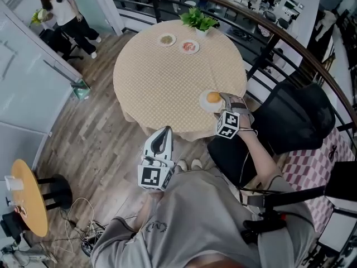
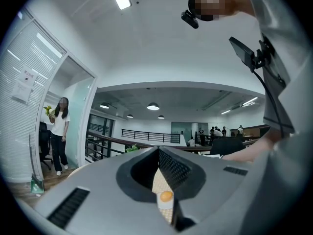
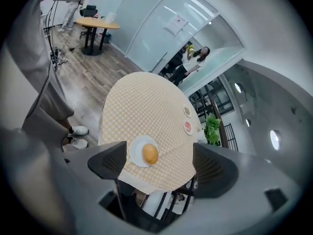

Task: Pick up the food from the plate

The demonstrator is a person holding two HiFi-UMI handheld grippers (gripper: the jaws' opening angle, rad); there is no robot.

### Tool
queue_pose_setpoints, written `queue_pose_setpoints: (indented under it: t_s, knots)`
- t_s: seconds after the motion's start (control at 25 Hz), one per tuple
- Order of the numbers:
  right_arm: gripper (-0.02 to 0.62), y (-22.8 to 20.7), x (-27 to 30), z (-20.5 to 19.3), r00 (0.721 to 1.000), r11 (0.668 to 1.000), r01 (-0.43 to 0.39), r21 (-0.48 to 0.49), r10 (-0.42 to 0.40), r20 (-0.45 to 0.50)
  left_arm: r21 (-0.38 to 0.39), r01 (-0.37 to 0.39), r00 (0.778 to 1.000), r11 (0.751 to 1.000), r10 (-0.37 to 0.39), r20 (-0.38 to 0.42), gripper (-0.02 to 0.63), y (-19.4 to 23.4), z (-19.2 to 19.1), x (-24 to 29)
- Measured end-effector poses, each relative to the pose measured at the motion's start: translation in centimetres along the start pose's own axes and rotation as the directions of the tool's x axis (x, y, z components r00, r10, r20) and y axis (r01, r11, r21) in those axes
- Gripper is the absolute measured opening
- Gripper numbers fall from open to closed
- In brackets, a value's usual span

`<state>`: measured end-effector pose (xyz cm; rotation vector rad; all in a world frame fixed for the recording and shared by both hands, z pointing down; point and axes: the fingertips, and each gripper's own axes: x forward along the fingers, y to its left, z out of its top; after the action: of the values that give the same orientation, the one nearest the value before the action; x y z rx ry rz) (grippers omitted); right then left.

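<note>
A round golden-brown piece of food (image 1: 213,97) lies on a small white plate (image 1: 204,103) at the near right edge of the round table (image 1: 167,77). My right gripper (image 1: 229,100) hovers just right of the plate and is open. In the right gripper view the food (image 3: 149,154) and plate (image 3: 135,152) lie between the wide-apart jaws of that gripper (image 3: 157,164), closer to the left one. My left gripper (image 1: 164,133) hangs over the floor in front of the table, shut and holding nothing. Through its narrow slit (image 2: 159,155) the food (image 2: 166,196) shows far off.
Two small dishes (image 1: 167,39) (image 1: 189,47) and a potted plant (image 1: 199,20) sit at the table's far side. A black chair (image 1: 295,119) stands right of the table, by a curved railing (image 1: 290,43). A person (image 1: 64,10) stands far left. A small orange side table (image 1: 28,197) is near left.
</note>
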<state>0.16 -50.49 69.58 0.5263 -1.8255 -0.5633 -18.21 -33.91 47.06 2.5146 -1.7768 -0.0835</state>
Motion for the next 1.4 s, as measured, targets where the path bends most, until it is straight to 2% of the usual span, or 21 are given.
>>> queue_pose_setpoints:
  t_s: [0.12, 0.44, 0.68, 1.04, 1.4]
  knots:
    - [0.422, 0.8, 2.6, -1.3, 0.999, 0.998, -0.041, -0.054, 0.04, -0.028, 0.005, 0.004, 1.0, 1.0, -0.004, -0.001, 0.011, -0.4, 0.1, 0.3]
    - [0.422, 1.5, 8.8, -3.4, 0.988, 0.983, -0.133, -0.125, 0.123, -0.089, 0.003, 0.008, 1.0, 1.0, -0.008, -0.001, 0.011, -0.8, 1.0, 1.3]
    - [0.419, 2.4, 13.6, -5.5, 0.969, 0.968, -0.218, -0.125, 0.2, -0.147, 0.01, -0.017, 1.0, 1.0, 0.017, -0.021, 0.011, 0.1, 0.5, 1.7]
    - [0.417, 4.5, 19.8, -8.4, 0.922, 0.932, -0.348, -0.104, 0.321, -0.214, 0.024, -0.077, 0.995, 0.997, 0.078, -0.061, 0.011, 1.8, -0.1, 1.8]
    - [0.403, 5.8, 23.6, -8.9, 0.892, 0.906, -0.411, -0.097, 0.378, -0.248, 0.018, -0.097, 0.989, 0.995, 0.098, -0.114, 0.011, 3.1, -2.1, 2.3]
